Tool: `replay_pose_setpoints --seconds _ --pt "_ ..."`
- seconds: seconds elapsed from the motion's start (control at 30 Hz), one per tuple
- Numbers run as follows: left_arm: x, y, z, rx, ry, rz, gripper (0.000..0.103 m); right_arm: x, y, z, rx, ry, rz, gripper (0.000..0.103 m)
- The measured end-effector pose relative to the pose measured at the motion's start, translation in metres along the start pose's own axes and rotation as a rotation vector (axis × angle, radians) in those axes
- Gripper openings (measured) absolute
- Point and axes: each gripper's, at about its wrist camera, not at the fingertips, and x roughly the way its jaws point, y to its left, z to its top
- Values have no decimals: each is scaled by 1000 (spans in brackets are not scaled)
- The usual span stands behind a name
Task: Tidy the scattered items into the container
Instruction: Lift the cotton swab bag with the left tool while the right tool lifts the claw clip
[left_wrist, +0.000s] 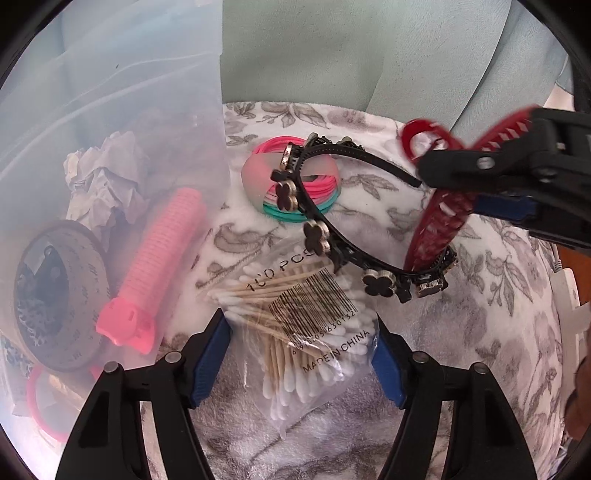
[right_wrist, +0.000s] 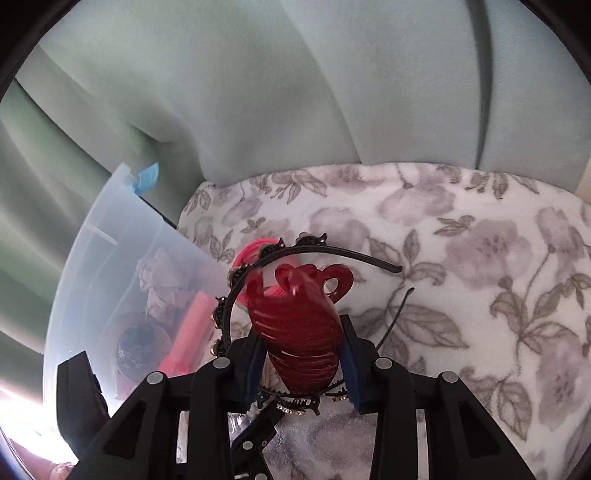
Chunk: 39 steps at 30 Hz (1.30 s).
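Note:
My right gripper (right_wrist: 304, 354) is shut on a red hair claw clip (right_wrist: 299, 332), lifted above the floral blanket; the clip (left_wrist: 439, 218) and the right gripper (left_wrist: 454, 188) also show at the right of the left wrist view. My left gripper (left_wrist: 301, 354) is open, its fingers on either side of a bag of cotton swabs (left_wrist: 295, 325). A black headband with clover charms (left_wrist: 325, 229) lies beyond it, over a bundle of pink and teal hair ties (left_wrist: 291, 177). The clear plastic container (left_wrist: 110, 110) stands at left, holding a pink hair roller (left_wrist: 159, 266), a tape roll (left_wrist: 59, 299) and crumpled paper (left_wrist: 107, 177).
The floral blanket (right_wrist: 480, 258) covers the seat, with pale green cushions (right_wrist: 258, 92) behind. A thin black wire (right_wrist: 397, 314) lies on the blanket right of the headband (right_wrist: 332, 254). The container (right_wrist: 110, 236) is at the left in the right wrist view.

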Motion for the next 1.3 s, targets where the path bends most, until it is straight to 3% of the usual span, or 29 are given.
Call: replay_pose_setpoints --seconds 0.33,0.47,0.87,1.1,1.3 --pt "-4 -3 -3 9 20 24 64 -56 -21 -18 122 -105 -20 39" --pt "-17 0 -32 2 24 26 64 -75 -23 -36 161 -125 -24 39" --pt "-39 2 -62 29 65 32 64 -118 -29 -118 314 -147 -57 39" --pt "-64 9 -76 20 67 21 63 -137 -16 -150 346 -151 -50 39" --pt "-90 4 -81 46 42 -8 63 -152 6 -156 321 -174 -41 39"
